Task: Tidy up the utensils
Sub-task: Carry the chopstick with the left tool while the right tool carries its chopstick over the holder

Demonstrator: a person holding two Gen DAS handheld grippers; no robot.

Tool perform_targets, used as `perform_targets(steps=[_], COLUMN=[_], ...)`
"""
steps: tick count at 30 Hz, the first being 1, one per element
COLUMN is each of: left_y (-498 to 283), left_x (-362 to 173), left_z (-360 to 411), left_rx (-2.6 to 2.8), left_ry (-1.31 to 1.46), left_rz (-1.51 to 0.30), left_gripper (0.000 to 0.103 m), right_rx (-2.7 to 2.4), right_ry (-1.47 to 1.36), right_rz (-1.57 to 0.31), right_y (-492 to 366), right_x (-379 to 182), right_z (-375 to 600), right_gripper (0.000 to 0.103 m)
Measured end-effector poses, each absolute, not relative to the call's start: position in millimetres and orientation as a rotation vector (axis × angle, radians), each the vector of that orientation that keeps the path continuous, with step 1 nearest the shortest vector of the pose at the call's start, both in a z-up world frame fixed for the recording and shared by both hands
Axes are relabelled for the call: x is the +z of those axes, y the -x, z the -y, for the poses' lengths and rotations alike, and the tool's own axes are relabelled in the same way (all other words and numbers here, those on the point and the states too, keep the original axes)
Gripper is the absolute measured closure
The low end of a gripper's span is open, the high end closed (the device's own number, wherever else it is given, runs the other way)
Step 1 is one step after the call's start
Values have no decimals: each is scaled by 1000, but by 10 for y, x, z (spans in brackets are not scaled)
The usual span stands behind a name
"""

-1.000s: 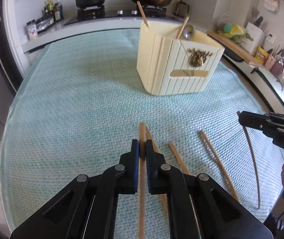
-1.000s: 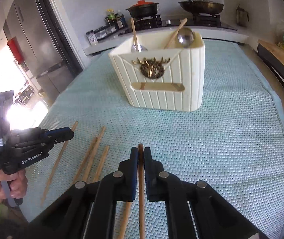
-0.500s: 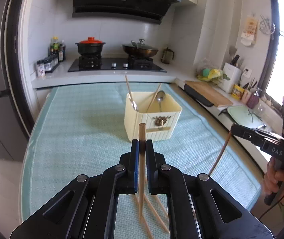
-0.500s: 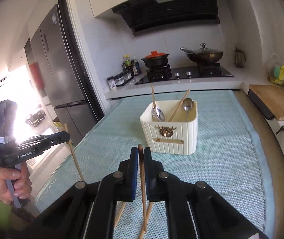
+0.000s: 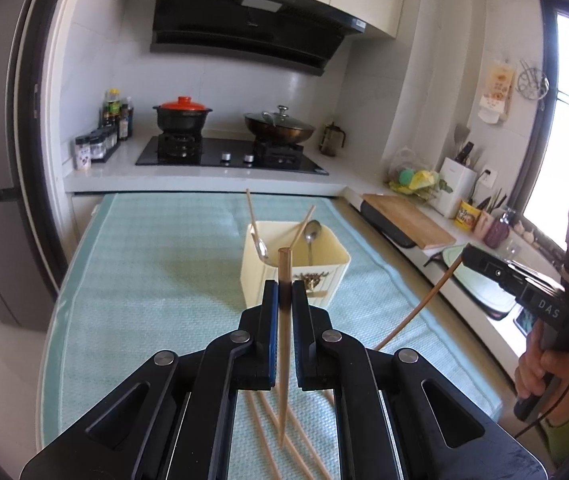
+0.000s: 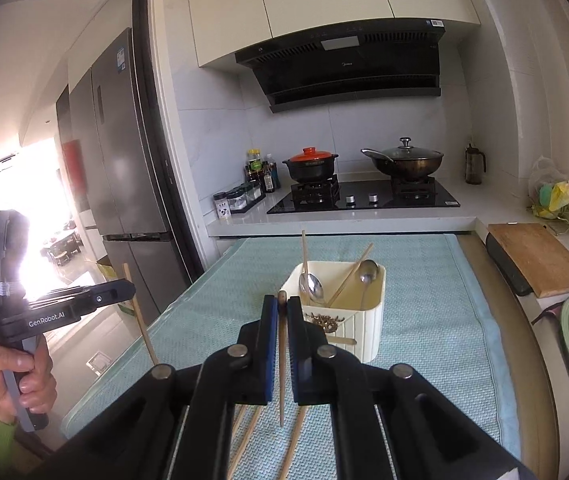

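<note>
Left gripper (image 5: 284, 300): nearly closed, clamps one chopstick (image 5: 283, 344).
Right gripper (image 6: 282, 316): nearly closed, clamps another chopstick (image 6: 281, 364).
Holder (image 6: 368, 316): two spoons, two chopsticks.

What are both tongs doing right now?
Left tongs: closed on one chopstick, lifted off the mat.
Right tongs: closed on another chopstick, also lifted.

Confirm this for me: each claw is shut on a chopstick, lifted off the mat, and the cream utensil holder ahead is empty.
Not empty. The cream utensil holder already has two spoons and two chopsticks standing in it, clearest in the right wrist view. The rest stands: the left claw and right claw are each shut on a chopstick lifted off the mat.
</note>
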State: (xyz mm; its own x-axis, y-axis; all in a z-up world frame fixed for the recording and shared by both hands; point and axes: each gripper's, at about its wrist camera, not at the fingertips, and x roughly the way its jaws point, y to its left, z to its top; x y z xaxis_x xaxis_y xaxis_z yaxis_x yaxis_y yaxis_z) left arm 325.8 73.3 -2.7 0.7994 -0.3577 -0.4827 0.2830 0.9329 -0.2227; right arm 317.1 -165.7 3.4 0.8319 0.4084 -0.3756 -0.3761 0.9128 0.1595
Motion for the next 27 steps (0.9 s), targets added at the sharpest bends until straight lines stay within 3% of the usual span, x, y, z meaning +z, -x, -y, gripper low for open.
perform_targets(steps=[12, 27], left_y=[-3425, -4404], left_x=[392, 924], left_z=[-788, -470], left_rx=[-333, -317], left_ry=[176, 173], left_rz=[-489, -378], left_gripper=[98, 99], right_rx=[411, 341], right_ry=[-51, -9], right_rz=[-384, -242], right_y=[-3268, -4042], right_x=[295, 1093], right_z=[1719, 1731], right_gripper=[98, 98])
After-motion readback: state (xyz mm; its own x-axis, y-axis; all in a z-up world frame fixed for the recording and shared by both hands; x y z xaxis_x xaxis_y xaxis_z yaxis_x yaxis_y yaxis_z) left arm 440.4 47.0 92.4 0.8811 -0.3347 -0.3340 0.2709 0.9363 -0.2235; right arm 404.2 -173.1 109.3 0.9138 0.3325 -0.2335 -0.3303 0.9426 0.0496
